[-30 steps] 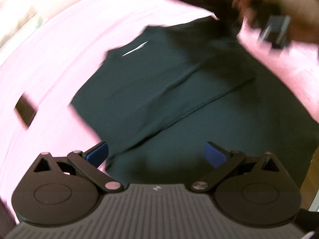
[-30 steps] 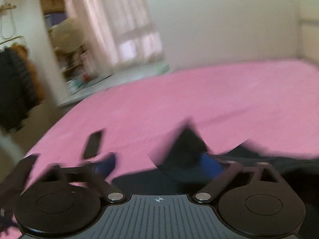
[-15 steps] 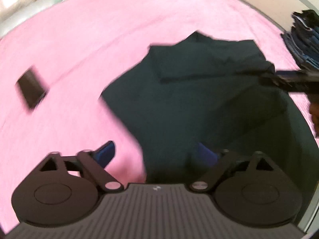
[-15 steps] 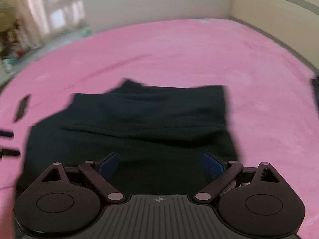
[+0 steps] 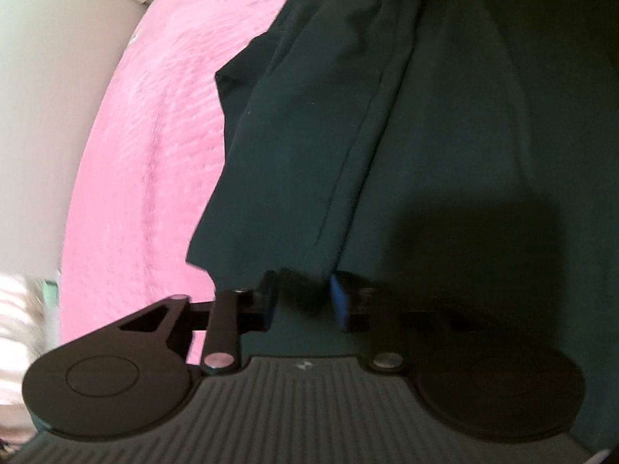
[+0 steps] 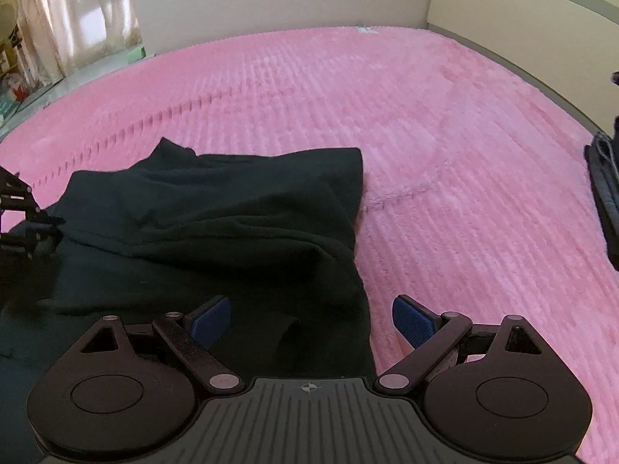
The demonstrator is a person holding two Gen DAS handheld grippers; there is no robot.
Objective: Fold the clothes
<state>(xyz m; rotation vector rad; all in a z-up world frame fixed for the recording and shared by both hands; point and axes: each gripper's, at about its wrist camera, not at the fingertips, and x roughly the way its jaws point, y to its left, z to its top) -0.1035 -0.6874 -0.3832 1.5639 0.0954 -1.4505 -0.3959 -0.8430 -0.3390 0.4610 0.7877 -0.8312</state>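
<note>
Left tongs (image 5: 302,301) nipped on dark garment (image 6: 216,228) fold running toward 1 o'clock; right tongs (image 6: 311,323) agape, empty, straddling its near-right edge.

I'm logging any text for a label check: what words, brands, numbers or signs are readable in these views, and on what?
None: no readable words or numbers in either view.
Right tool body: a small crosshair mark, no letters.
Left tool body: a tiny pale mark, too small to read.
Dark shirt: no print or label showing.
Shelf items by the curtain: too blurred to read.
</note>
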